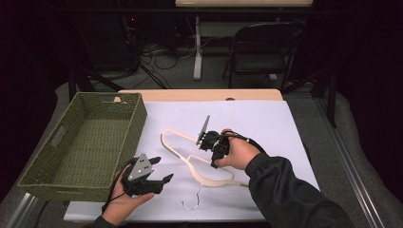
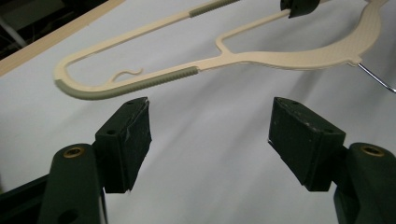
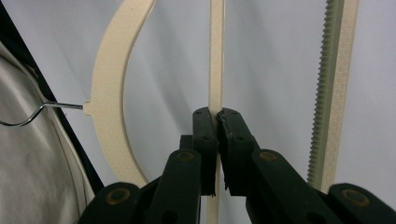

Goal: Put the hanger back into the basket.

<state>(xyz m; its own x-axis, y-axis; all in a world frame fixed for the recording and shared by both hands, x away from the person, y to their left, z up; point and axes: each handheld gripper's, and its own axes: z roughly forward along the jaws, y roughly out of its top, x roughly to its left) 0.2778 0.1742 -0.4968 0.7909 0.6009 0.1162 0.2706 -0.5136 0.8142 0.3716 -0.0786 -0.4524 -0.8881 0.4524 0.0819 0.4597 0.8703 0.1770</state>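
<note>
Left gripper (image 1: 157, 169): sitting nearest the table's front edge, in the person's left hand; jaws standing wide apart with nothing between them, only bare sheet showing in the gap in the left gripper view (image 2: 210, 135). Judged to be lining up on the hanger's near arm, so as to take a second hold.

Wire hook (image 1: 192, 202): thin metal, lying on the sheet at the front, just beside the left gripper; pointing toward the person, which leaves the plastic body free for gripping.

Cream plastic clothes hanger (image 1: 190, 159): lying flat on the white sheet (image 1: 266, 123) mid-table, between the two grippers; ribbed grey-green strips running along its arms (image 2: 170, 77).

Right gripper (image 1: 215, 162): reaching down onto the hanger from the right; jaws pinched tight on the thin inner bar (image 3: 215, 84). Probably pinning or steadying the hanger while the other hand is coming in.

Green woven basket (image 1: 138, 126): rectangular, standing at the table's left, well apart from the hanger, nothing showing inside. Likely the destination, left within easy reach.

Folding chair (image 1: 263, 47): standing on the floor beyond the table, uninvolved.
</note>
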